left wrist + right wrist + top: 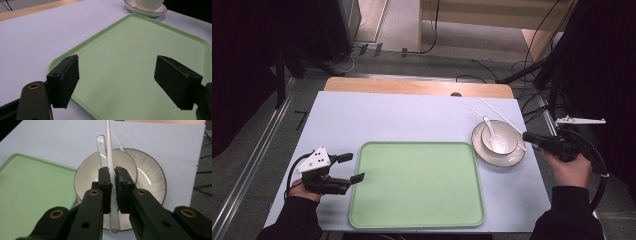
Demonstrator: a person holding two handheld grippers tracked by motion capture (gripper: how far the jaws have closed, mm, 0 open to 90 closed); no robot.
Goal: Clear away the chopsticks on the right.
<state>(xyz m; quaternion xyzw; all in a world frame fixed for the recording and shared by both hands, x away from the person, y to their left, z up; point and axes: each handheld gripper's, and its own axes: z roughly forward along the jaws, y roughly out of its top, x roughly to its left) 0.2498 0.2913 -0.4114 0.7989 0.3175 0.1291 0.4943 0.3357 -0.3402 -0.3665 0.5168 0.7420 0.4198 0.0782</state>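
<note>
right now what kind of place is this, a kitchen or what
More likely a recording lab than a kitchen: loose cables across the floor, dark stands beside the table, and a staged green tray, bowl and saucer.

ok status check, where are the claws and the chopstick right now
Right claw shut on a white chopstick, above the bowl and plate. Left claw open, nothing in it, at the green tray edge. Second chopstick lies by the plate.
</note>
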